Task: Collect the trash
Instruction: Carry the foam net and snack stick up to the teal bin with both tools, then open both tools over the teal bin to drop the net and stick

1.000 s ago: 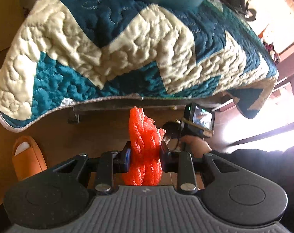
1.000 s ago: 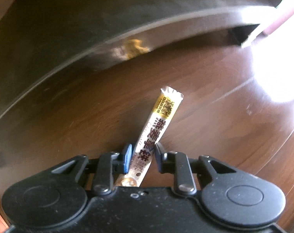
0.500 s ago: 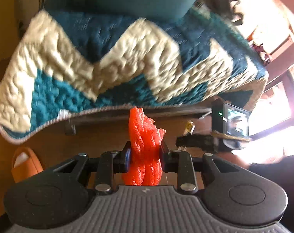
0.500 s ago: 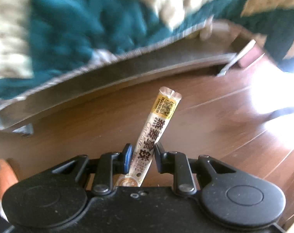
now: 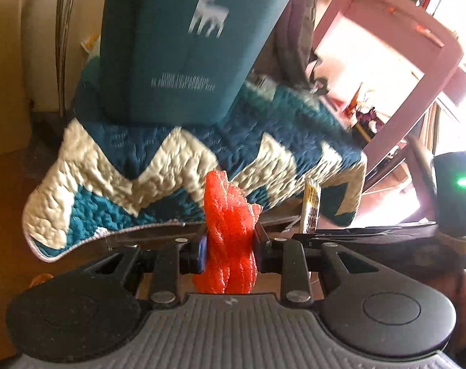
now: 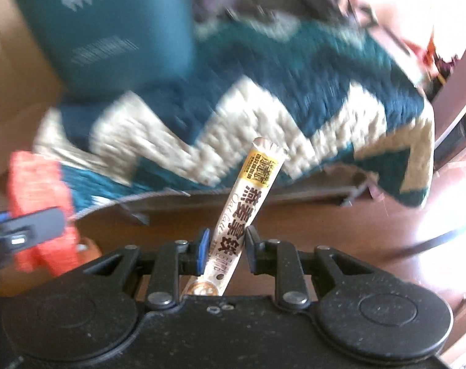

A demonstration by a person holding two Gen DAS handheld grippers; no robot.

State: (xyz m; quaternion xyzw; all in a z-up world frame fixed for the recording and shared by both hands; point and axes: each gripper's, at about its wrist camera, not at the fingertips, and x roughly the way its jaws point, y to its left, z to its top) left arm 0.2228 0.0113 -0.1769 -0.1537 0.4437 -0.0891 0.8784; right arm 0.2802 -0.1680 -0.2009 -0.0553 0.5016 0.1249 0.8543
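Pinching light trash: the left gripper (image 5: 230, 250) is squeezing soft, springy orange foam netting (image 5: 228, 230) mid-body; the right gripper (image 6: 225, 250) is clamping a thin, probably slippery sachet (image 6: 242, 215) near its base.

Black left gripper (image 5: 230, 247), ribbed grey housing, silver screws, blue-edged fingers (image 5: 203, 250)

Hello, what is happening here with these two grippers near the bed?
A person is collecting trash with a gripper in each hand. The left gripper is shut on a crumpled piece of orange foam netting. The right gripper is shut on a long drink-mix sachet. Both are held above the wooden floor, in front of a bed with a teal and cream quilt.
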